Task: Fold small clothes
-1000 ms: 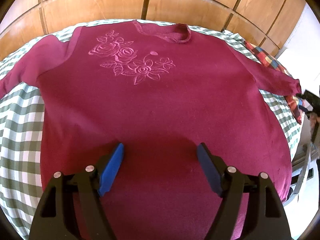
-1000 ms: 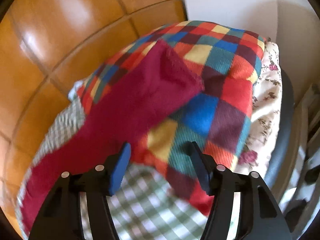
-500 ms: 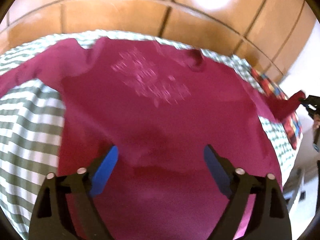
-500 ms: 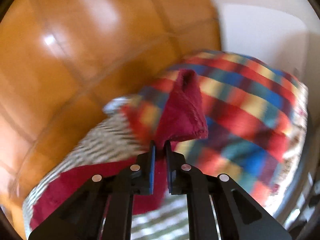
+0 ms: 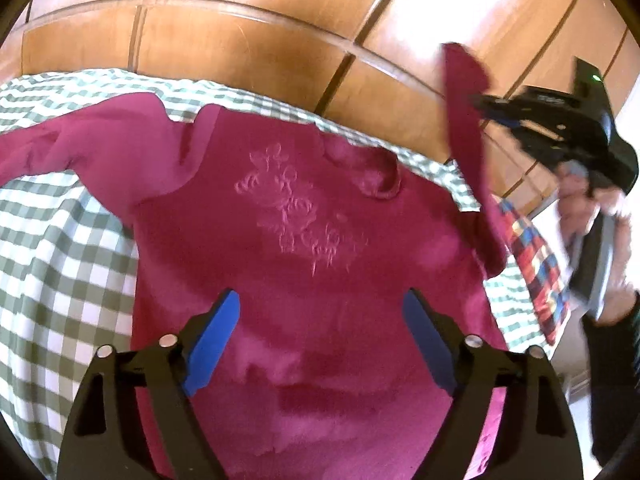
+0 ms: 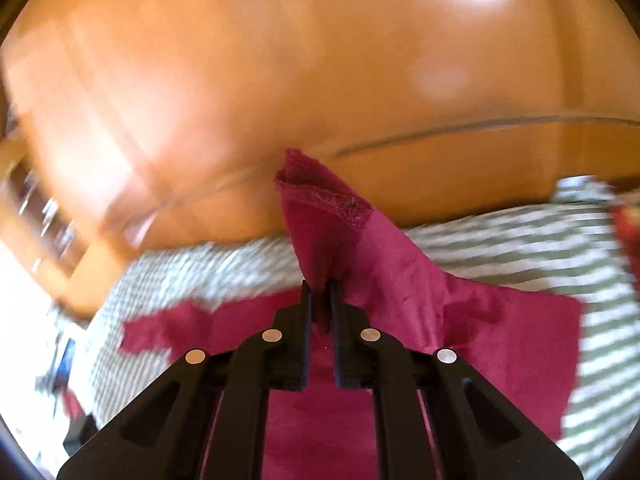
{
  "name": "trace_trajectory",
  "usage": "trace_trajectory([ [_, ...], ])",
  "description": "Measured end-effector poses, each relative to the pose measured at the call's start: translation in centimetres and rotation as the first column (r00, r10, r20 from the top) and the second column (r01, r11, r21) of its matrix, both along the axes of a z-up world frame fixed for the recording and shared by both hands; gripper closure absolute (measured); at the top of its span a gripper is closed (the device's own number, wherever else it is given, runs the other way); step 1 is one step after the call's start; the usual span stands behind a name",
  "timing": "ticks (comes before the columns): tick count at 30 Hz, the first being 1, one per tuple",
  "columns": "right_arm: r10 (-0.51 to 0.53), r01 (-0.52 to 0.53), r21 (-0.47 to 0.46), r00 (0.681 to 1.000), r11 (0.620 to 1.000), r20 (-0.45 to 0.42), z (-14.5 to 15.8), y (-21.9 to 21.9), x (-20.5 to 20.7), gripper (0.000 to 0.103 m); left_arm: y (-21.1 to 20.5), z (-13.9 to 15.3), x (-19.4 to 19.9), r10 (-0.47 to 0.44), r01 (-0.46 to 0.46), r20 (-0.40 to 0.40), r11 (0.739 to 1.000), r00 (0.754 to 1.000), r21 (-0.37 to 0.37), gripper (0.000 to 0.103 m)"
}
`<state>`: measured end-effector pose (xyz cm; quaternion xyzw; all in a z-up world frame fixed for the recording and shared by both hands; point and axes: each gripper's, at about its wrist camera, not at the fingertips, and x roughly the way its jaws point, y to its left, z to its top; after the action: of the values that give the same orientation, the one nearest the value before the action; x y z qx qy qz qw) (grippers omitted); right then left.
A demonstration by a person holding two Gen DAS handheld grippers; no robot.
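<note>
Maroon sweater lies flat, front up, on green-checked bedcover, neck toward wooden headboard. Right tool clamped tight on sleeve, cuff lifted off bed's right edge. Left tool over lower sweater body, jaws wide but closing, nothing betw. them.

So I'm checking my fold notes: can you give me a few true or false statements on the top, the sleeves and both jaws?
1. The right gripper is shut on a sleeve. True.
2. The left gripper grips the hem. False: it grips nothing; its jaws are closing above the top.
3. The top lies on a checked cloth. True.
4. Both sleeves lie flat. False: one is lifted.
</note>
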<state>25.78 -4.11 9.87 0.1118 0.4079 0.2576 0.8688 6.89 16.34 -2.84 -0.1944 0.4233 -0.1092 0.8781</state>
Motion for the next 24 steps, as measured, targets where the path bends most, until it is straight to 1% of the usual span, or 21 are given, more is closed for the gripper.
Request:
trace_trajectory([
  [2,0.084,-0.084,-0.014,0.996,0.996,-0.023,-1.2,2.9,-0.3,0.092,0.5,0.2,0.6,0.004,-0.004,-0.001,1.0,1.0,-0.017,0.029],
  [3,0.102,-0.102,-0.011,0.994,0.995,-0.03,-1.4,3.5,-0.4,0.075,0.7,0.2,1.0,0.006,-0.007,-0.001,1.0,1.0,-0.024,0.032],
  [4,0.114,-0.114,0.006,0.993,0.994,-0.037,-1.8,3.7,-0.5,0.046,0.9,0.2,1.2,0.007,-0.007,-0.001,1.0,1.0,-0.028,0.033],
  [5,0.105,-0.104,0.025,0.994,0.994,-0.038,-1.9,3.2,-0.6,0.038,1.0,0.2,1.5,0.007,-0.007,-0.001,1.0,1.0,-0.03,0.036],
  [7,0.066,-0.064,0.054,0.997,0.997,-0.027,-1.9,1.2,-1.6,0.037,1.3,0.1,2.4,0.009,-0.01,-0.007,1.0,1.0,-0.029,0.04],
  [9,0.007,-0.004,0.057,0.999,0.998,-0.038,-2.4,-1.8,-2.5,0.037,1.5,0.0,3.2,0.012,-0.013,-0.009,0.999,1.0,-0.034,0.041],
  [11,-0.049,0.051,0.035,0.997,0.998,-0.054,-3.0,-4.6,-4.3,0.037,1.8,-0.1,4.4,0.029,-0.03,-0.022,0.999,0.999,-0.042,0.041],
  [13,-0.117,0.116,-0.016,0.991,0.993,-0.067,-4.1,-7.9,-6.1,0.037,1.9,-0.3,5.3,0.042,-0.044,-0.031,0.998,0.999,-0.05,0.041],
  [15,-0.19,0.184,-0.068,0.977,0.98,-0.096,-5.8,-11.5,-7.9,0.037,2.3,-0.8,6.4,0.069,-0.072,-0.057,0.996,0.996,-0.047,0.041],
  [18,-0.272,0.257,-0.108,0.949,0.96,-0.159,-8.1,-15.6,-10.2,0.038,2.9,-2.0,7.9,0.1,-0.107,-0.112,0.992,0.989,-0.061,0.041],
  [19,-0.287,0.27,-0.114,0.943,0.956,-0.17,-8.7,-16.3,-10.7,0.042,3.1,-2.6,8.6,0.118,-0.129,-0.141,0.989,0.983,-0.071,0.041],
  [20,-0.294,0.276,-0.117,0.939,0.954,-0.181,-9.3,-16.9,-11.1,0.044,3.3,-3.1,9.2,0.134,-0.149,-0.164,0.986,0.977,-0.081,0.043],
  [21,-0.298,0.279,-0.121,0.936,0.953,-0.187,-9.8,-17.1,-11.3,0.045,3.5,-3.5,9.7,0.151,-0.171,-0.181,0.981,0.972,-0.096,0.05],
  [22,-0.301,0.281,-0.128,0.935,0.951,-0.186,-10.1,-17.2,-11.6,0.047,3.5,-3.7,9.9,0.16,-0.18,-0.187,0.978,0.969,-0.1,0.053],
  [23,-0.301,0.278,-0.141,0.937,0.95,-0.179,-10.4,-16.9,-11.6,0.048,3.5,-3.8,10.1,0.165,-0.187,-0.19,0.977,0.968,-0.101,0.063],
  [24,-0.3,0.274,-0.158,0.939,0.949,-0.171,-10.6,-16.5,-11.5,0.05,3.4,-3.9,10.5,0.168,-0.189,-0.193,0.977,0.967,-0.101,0.081],
])
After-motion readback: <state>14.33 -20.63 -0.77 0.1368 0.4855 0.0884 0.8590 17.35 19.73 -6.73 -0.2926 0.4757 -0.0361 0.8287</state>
